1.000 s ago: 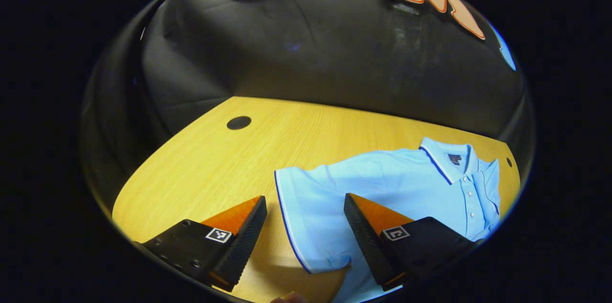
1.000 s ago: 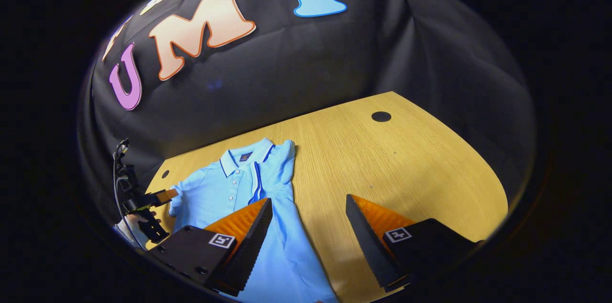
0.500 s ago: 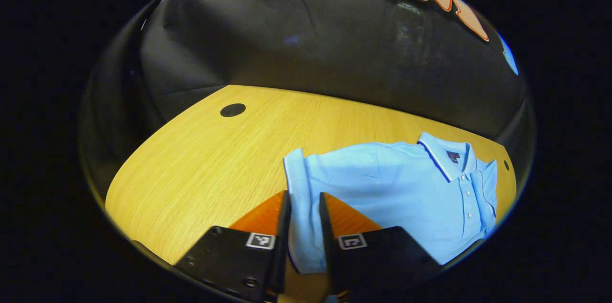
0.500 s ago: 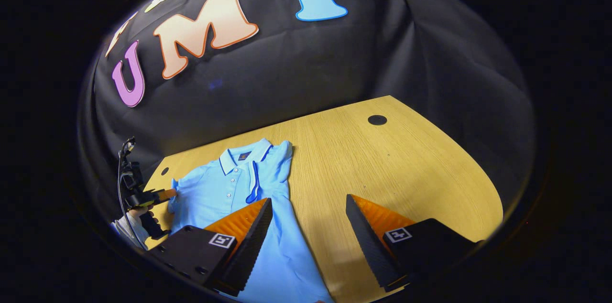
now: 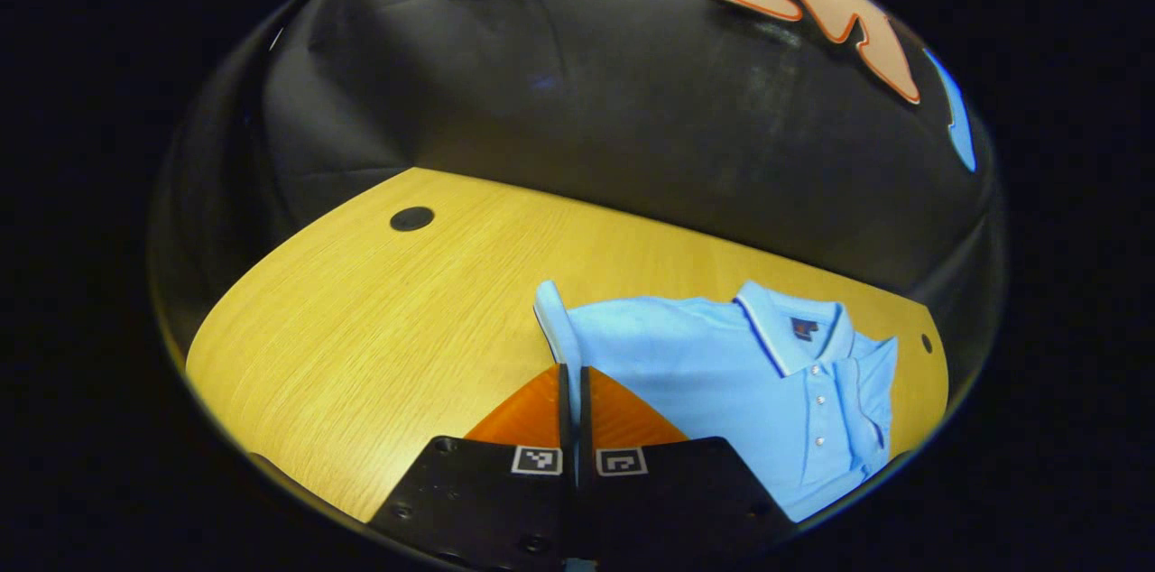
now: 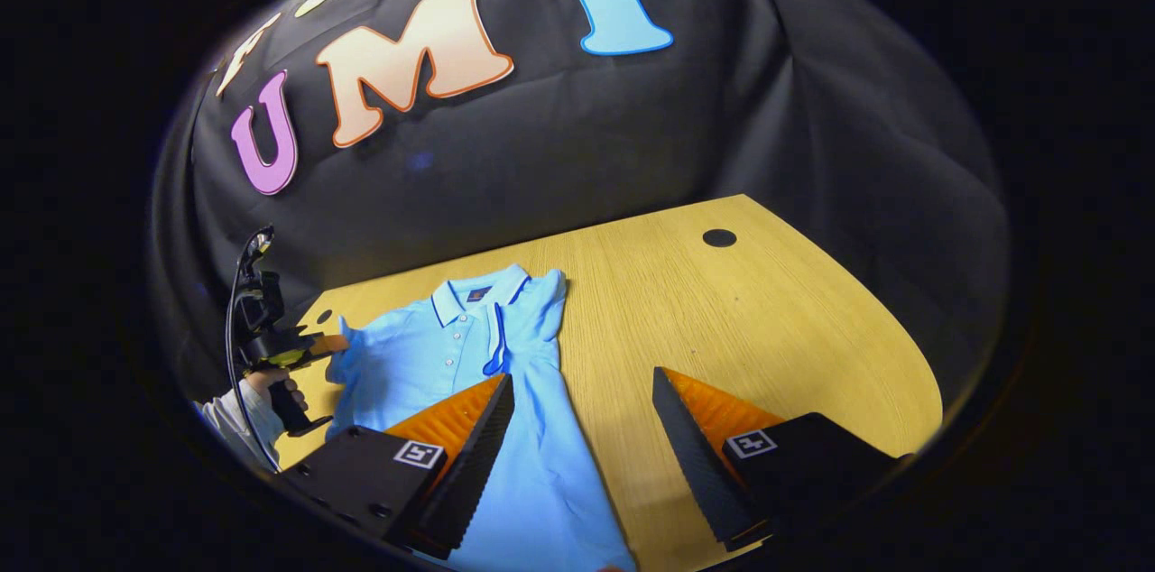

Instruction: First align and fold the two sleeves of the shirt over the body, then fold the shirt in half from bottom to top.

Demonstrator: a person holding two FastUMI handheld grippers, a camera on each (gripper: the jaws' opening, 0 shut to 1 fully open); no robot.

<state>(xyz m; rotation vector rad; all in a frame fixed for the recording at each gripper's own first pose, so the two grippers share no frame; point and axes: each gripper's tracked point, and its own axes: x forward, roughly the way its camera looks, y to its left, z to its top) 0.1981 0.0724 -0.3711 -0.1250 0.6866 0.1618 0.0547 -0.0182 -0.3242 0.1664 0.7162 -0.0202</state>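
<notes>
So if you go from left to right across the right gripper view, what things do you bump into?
The hand holding the left gripper → the blue shirt with its collar → bare wooden table → the dark round hole in the table.

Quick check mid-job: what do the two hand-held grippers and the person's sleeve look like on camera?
Each hand-held gripper, left and right, has two wedge-shaped fingers on black blocks, each bearing a small square black-and-white marker. In the right gripper view, the far left gripper has a black handle and a thin looping black cable; the sleeve is white.
</notes>
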